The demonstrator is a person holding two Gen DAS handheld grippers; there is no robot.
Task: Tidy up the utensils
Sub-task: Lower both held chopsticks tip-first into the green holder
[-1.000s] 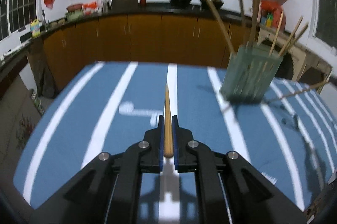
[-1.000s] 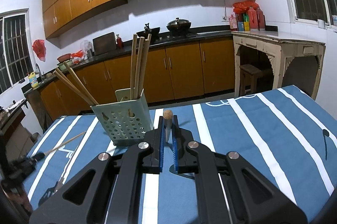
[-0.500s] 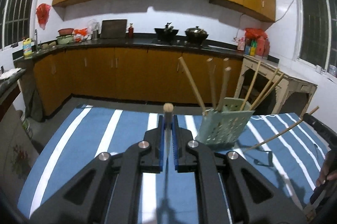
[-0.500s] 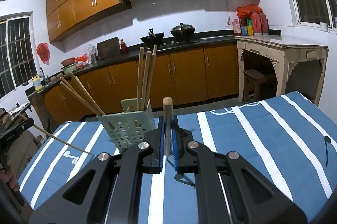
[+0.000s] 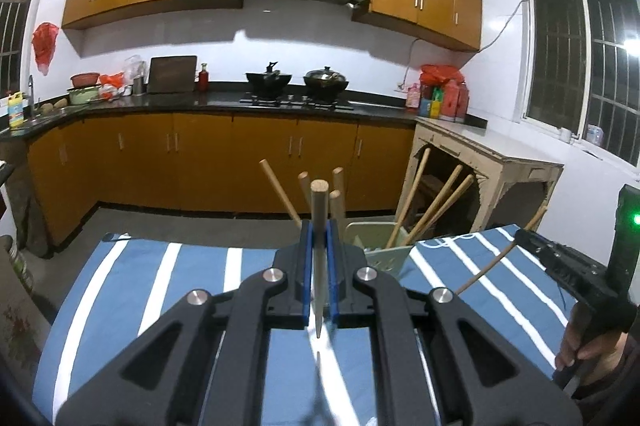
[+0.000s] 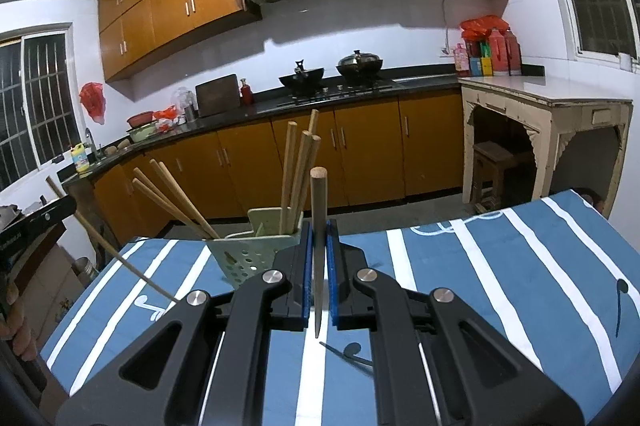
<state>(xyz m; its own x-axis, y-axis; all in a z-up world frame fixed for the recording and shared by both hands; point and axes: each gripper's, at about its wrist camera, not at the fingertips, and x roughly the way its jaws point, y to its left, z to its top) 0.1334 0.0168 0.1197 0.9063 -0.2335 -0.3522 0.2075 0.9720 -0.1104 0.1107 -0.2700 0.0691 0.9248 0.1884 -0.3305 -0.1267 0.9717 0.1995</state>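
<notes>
- The left gripper (image 5: 319, 258) has its blue-padded jaws clamped tight on a single wooden chopstick (image 5: 319, 250), which stands upright between them, blunt end up and thin tip pointing down above the tablecloth.
- The right gripper (image 6: 319, 258) is likewise pinched closed on its own chopstick (image 6: 318, 246), also upright, round end on top and tip hanging clear of the cloth.
- The pale green perforated utensil holder (image 6: 256, 250) stands on the blue, white-striped tablecloth (image 6: 480, 286), near the table's far edge.
- In the right wrist view the holder sits just left of and behind the right gripper's jaws; in the left wrist view the holder (image 5: 380, 246) sits just right of and behind the left gripper's jaws.
- Several chopsticks already stand in the holder: a bunch (image 6: 298, 174) near upright, another bunch (image 6: 176, 200) leaning out to the left in the right wrist view.
- Seen from the left wrist view, the person's hand (image 5: 588, 338) grips the other gripper's handle right of the holder.
- Beyond the holder run orange cabinets (image 6: 360, 154) and a black counter with two woks (image 6: 304, 80).
</notes>
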